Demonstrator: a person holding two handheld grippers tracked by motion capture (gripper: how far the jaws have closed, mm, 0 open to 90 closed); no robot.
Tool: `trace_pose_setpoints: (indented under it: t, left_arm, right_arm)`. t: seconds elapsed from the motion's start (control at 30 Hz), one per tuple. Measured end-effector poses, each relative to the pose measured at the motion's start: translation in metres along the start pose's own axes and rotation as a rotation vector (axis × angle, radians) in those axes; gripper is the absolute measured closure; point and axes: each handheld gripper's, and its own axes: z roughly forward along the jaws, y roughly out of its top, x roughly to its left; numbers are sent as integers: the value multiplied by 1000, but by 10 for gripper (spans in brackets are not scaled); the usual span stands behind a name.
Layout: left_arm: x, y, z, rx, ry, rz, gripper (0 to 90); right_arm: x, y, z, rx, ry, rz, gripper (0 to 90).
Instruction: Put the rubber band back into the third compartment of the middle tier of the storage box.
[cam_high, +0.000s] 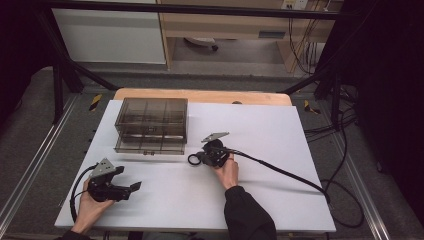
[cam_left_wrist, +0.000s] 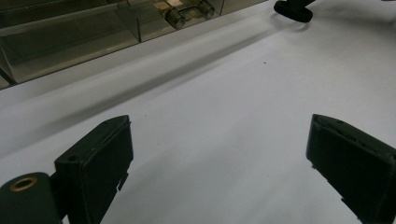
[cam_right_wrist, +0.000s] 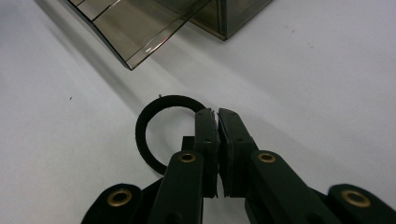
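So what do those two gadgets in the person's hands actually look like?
Both are black, chunky handheld tools. The left gripper and the right gripper each carry a grey three-cornered plate on top and trail a thick black cable. Each ends in two flat black jaws with rectangular pads, and brass-coloured rivets sit at the joints. The person's right arm wears a dark sleeve.

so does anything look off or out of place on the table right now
Nothing looks spilled or damaged. The smoky drawer box sits square on the white table, its lower drawer pulled out. The right hand-held gripper is shut on the black ring; the left hand-held gripper is open over bare table.
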Motion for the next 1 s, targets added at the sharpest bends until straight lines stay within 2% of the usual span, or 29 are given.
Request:
trace_pose_setpoints:
  t: [0.47,1.0]
  left_arm:
    - [0,0,0,0,0,0,70]
    - [0,0,0,1,1,0,69]
  right_arm:
    - [4,6,-16,-24,7,-14,872]
    - [9,13,-42,-62,12,-58,872]
